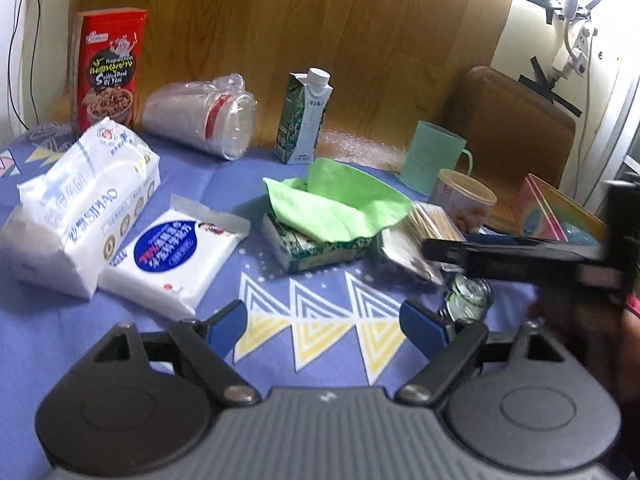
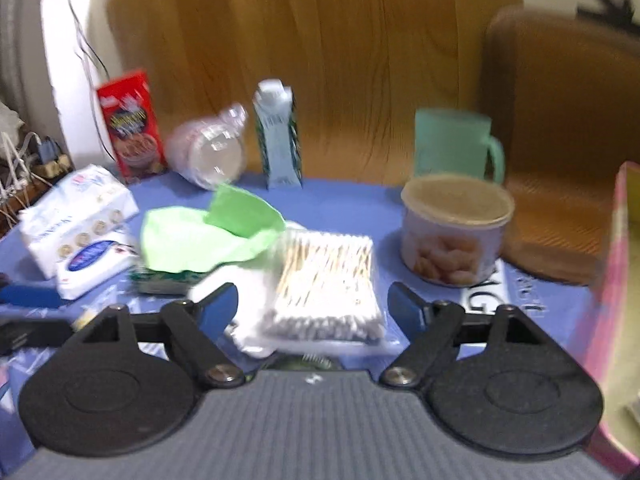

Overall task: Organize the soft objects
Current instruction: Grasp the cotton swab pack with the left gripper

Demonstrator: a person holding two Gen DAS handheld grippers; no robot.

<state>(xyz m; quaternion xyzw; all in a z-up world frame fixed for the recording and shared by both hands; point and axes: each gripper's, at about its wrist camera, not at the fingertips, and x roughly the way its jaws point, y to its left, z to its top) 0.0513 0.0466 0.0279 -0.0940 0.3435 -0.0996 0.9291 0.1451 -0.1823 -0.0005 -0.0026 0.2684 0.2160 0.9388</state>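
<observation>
Green cloth [image 1: 340,200] is lying mid-desk as we are hovering both spread tongs, left [image 1: 324,326] and right [image 2: 312,308]; pinching its loose edge looks wisest.

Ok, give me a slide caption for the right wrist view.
Open right hand-held gripper poised over a clear bag of cotton swabs, beside a crumpled green cloth on the blue patterned tablecloth.
</observation>
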